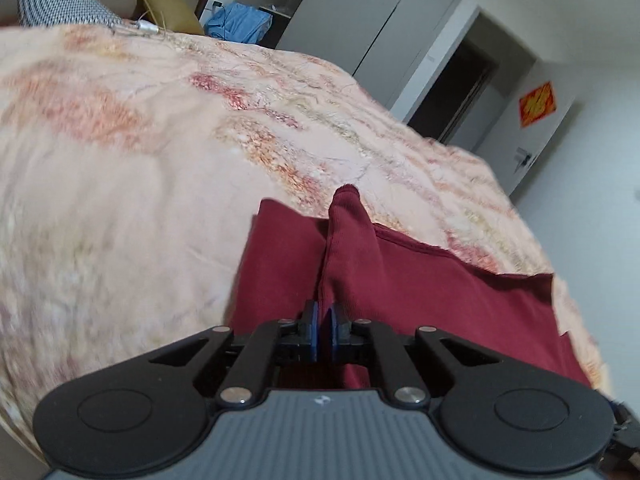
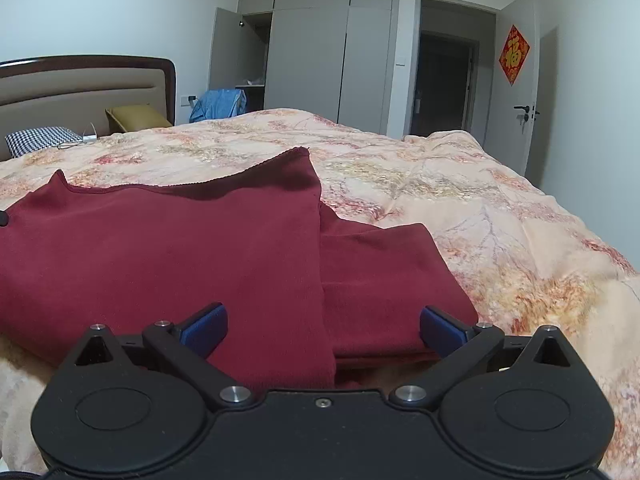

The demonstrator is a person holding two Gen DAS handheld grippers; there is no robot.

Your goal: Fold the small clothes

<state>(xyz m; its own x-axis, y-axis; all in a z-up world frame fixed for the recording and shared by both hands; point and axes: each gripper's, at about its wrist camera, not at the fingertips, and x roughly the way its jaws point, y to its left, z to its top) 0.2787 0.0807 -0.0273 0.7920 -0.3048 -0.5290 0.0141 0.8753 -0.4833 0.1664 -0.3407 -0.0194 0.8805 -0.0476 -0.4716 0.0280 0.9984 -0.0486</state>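
Observation:
A dark red garment lies spread on the bed, with a folded part sticking out from under its right side. In the left wrist view the same red garment bunches into a raised ridge. My left gripper is shut on a pinch of that cloth, its blue pads pressed together around the fold. My right gripper stands wide open low over the garment's near edge, its blue pads apart on either side of the cloth and nothing pressed between them.
The bed carries a peach floral quilt. A houndstooth pillow and a mustard cushion sit by the headboard. Blue clothing hangs past the bed, before grey wardrobes. An open doorway is at the right.

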